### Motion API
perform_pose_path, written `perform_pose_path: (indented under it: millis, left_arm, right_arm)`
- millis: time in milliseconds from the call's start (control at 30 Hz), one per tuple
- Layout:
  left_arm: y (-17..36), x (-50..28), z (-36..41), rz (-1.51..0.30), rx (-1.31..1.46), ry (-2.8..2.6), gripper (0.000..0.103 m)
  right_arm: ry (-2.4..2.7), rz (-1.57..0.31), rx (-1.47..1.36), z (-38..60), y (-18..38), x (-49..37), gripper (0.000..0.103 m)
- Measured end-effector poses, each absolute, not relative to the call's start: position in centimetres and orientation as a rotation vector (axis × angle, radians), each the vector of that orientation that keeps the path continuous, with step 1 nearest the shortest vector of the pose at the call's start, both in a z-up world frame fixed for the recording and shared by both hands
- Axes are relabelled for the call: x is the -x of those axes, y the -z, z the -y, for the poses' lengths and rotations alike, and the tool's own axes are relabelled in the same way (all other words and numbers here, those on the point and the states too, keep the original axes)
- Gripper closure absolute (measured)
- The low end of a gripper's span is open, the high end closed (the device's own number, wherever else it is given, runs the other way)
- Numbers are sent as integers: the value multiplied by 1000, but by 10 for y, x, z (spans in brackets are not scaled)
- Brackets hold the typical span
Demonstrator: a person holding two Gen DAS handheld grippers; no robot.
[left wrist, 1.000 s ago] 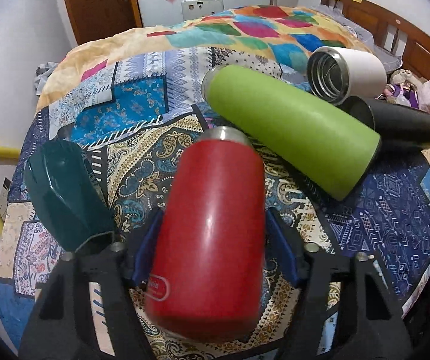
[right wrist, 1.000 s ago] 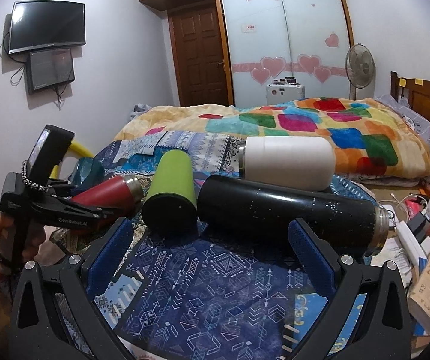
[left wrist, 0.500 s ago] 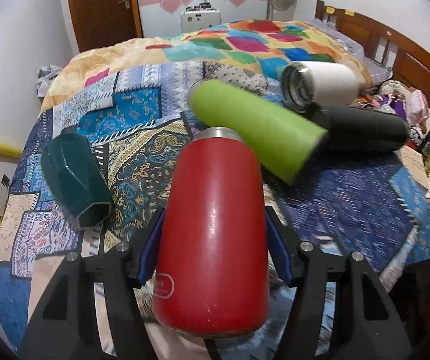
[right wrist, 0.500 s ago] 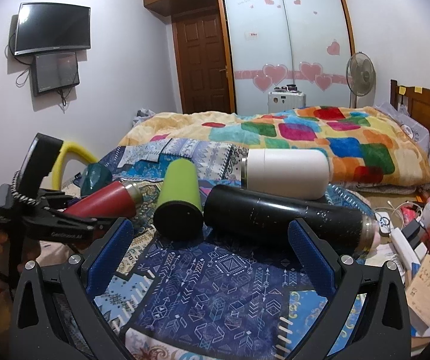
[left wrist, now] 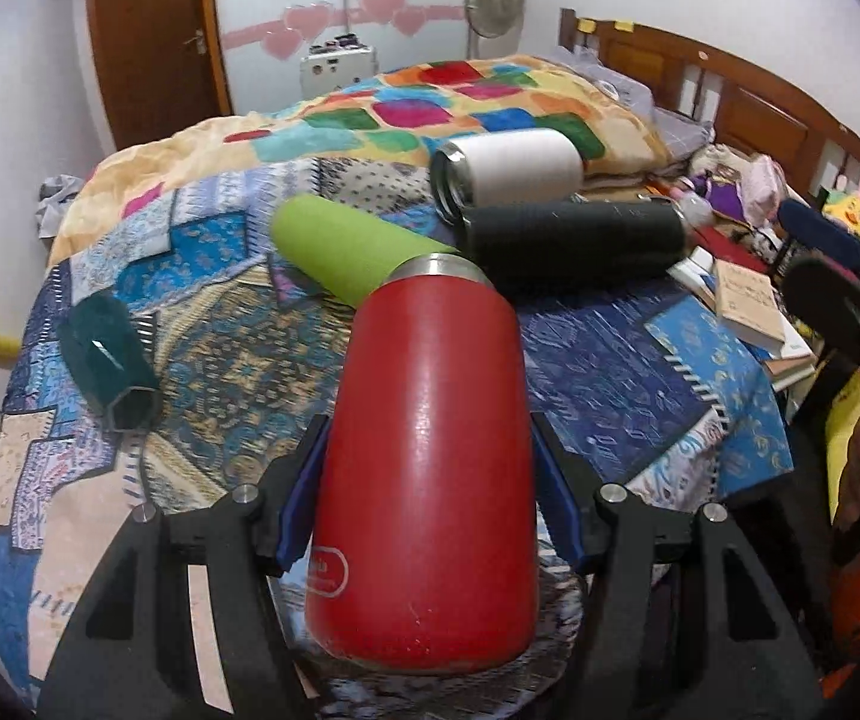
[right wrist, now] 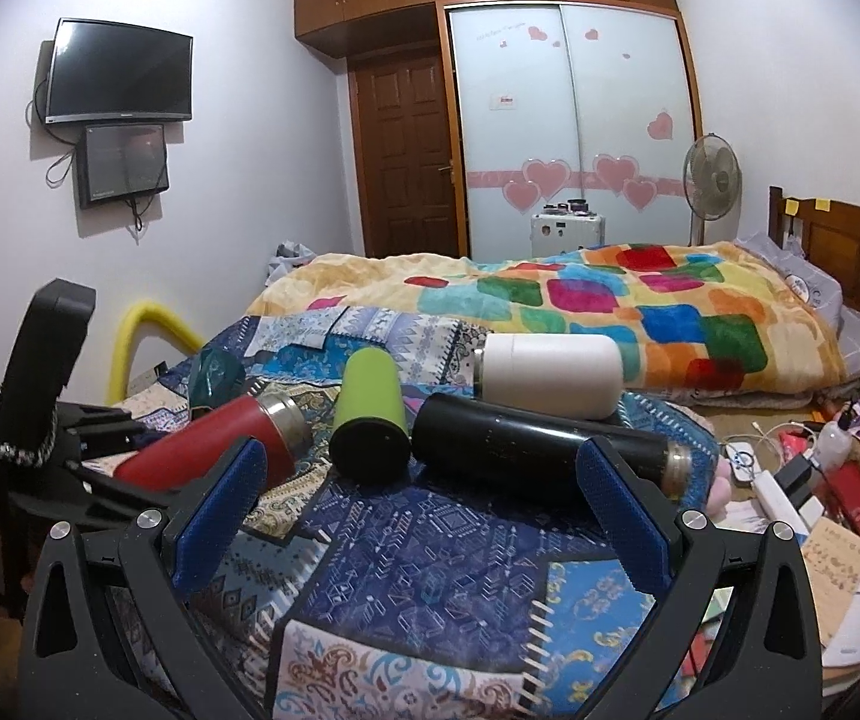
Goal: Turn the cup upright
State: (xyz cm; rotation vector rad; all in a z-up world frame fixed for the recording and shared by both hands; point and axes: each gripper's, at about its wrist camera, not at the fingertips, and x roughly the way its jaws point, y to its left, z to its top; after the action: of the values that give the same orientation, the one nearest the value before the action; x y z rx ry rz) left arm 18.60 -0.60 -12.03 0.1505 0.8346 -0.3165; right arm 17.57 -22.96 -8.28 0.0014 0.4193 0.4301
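Gripping the red cup (left wrist: pixel 430 468) across its body, the left gripper (left wrist: pixel 427 498) has its blue pads (left wrist: pixel 301 498) pressed against both sides, with the steel rim pointing away from the camera and the base nearest it. From the right wrist view the cup (right wrist: pixel 214 450) looks raised off the patterned cloth (right wrist: pixel 430 546) and tilted, mouth a little higher than base, though whether the base touches the cloth is hidden. The right gripper (right wrist: pixel 421 516) hangs wide open with nothing between its fingers, just in front of the black cup (right wrist: pixel 526 450). To do the flip well, I judge the wrist should roll so the steel mouth swings up and the base comes square to the cloth, keeping the squeeze firm because the glossy wall could slip. A free patch near the holder looks safest, since the green cup (left wrist: pixel 352 252), black cup and white cup (left wrist: pixel 514 174) lie close ahead and the teal cup (left wrist: pixel 109 360) lies to the left. Releasing only once the base sits flat should keep it from toppling on the soft cloth.
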Motion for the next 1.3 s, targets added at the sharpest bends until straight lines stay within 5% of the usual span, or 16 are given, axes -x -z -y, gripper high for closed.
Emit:
perform_pose_path:
  millis: [533,633,933,1300]
  left_arm:
    - [158,-195,33,-870,-172,378,40]
    - [151,-192,31,-849,-179,384,34]
    - [120,-198,-28,-752,-80,247,27]
    - [154,-191,-64,-824,-65,211,27]
  right_arm:
    - [-400,-523,37,230,116,-187,0]
    - [-399,-532,38,230,120,-190,0]
    - [-414,-580,50,214,134,-206,0]
    - [-437,-657,83,196,154,-218,0]
